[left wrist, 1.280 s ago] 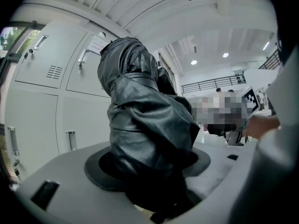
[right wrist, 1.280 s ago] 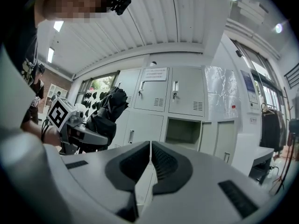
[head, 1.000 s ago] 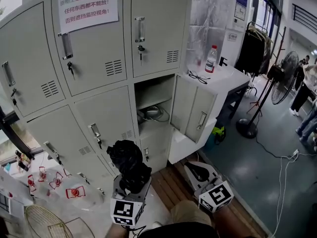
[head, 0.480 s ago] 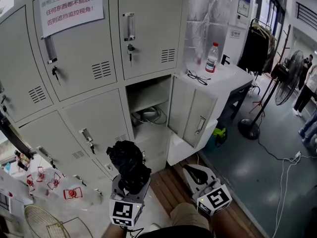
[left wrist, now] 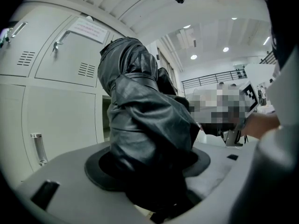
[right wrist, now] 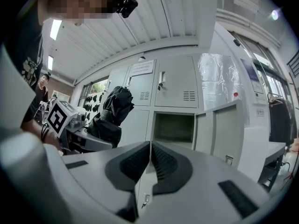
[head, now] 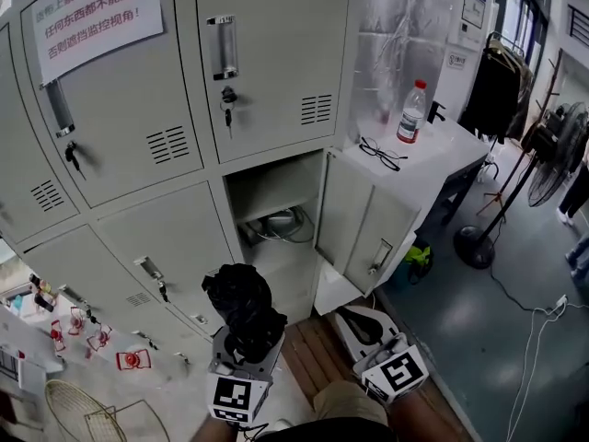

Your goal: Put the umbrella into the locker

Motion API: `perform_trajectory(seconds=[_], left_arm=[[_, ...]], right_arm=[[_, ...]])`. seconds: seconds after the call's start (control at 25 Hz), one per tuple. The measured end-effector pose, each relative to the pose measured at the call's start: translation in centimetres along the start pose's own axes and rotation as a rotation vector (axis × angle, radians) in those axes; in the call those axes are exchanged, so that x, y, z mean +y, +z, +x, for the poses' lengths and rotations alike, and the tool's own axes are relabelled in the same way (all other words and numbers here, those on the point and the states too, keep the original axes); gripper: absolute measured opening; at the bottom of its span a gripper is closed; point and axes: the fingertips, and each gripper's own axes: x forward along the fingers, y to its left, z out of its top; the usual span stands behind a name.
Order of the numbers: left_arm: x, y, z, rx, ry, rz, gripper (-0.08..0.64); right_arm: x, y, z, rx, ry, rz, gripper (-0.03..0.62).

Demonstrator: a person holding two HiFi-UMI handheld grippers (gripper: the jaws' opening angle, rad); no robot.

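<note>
Grips the folded black umbrella [head: 241, 304] in the left gripper [head: 247, 346], jaws spread wide around the bunched fabric, bundle standing upright. Holds it low in front of the closed lower locker doors, just left of the open compartment [head: 274, 196], not yet inside. Carries nothing in the right gripper [head: 359, 319]: jaws pressed together, below the swung-out door [head: 354, 217], facing the compartment.
</note>
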Motion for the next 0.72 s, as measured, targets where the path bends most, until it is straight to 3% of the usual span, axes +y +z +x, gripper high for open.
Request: perform_trajectory(seconds=[0.72], left_arm=[[-0.1,4.6,8.2,0.048,0.169,-0.038,0.304]], right_arm=[[-7.9,2.5,3.9,-0.002,0.228,-0.007,0.035]])
